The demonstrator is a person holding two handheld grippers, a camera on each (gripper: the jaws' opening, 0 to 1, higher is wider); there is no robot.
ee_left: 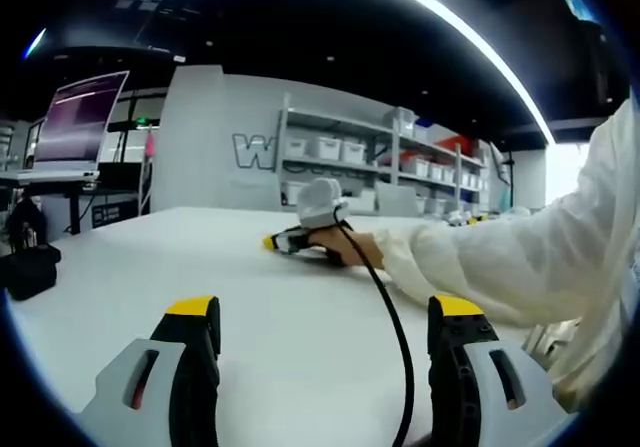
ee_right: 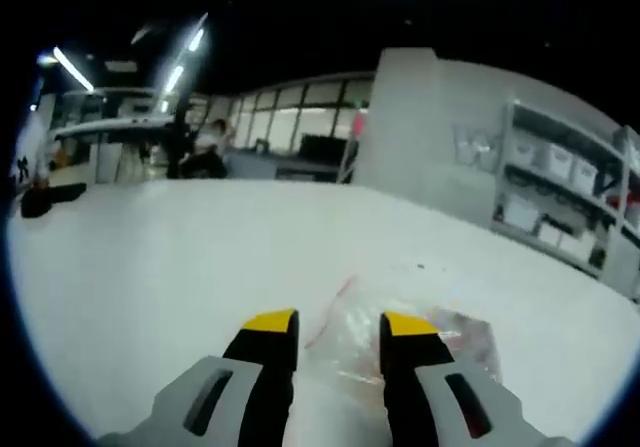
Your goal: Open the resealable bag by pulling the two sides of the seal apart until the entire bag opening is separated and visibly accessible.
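Two grippers over a white counter; bag lies flat under the right one.

Left gripper view: left gripper [ee_left: 327, 329] has its jaws wide apart with nothing between them, low over the counter [ee_left: 150, 267]. Bare surface runs from the jaws to the counter's far edge. Beyond the jaws, the right gripper [ee_left: 283, 241] rests on the counter, held by a hand [ee_left: 345, 249] in a white sleeve [ee_left: 520, 267]; a black cable [ee_left: 392, 327] trails back from it between the jaws. Shelving [ee_left: 380, 167] stands past the far edge.
Right gripper view: right gripper [ee_right: 340, 329] jaws set narrow, gap still visible, gripping nothing. The resealable bag [ee_right: 400, 342] lies flat on the counter [ee_right: 150, 267] just past the jaw tips, clear plastic, crinkled, with a thin red line along one edge; whether the seal is closed I cannot tell. Open counter lies on all sides of the bag.
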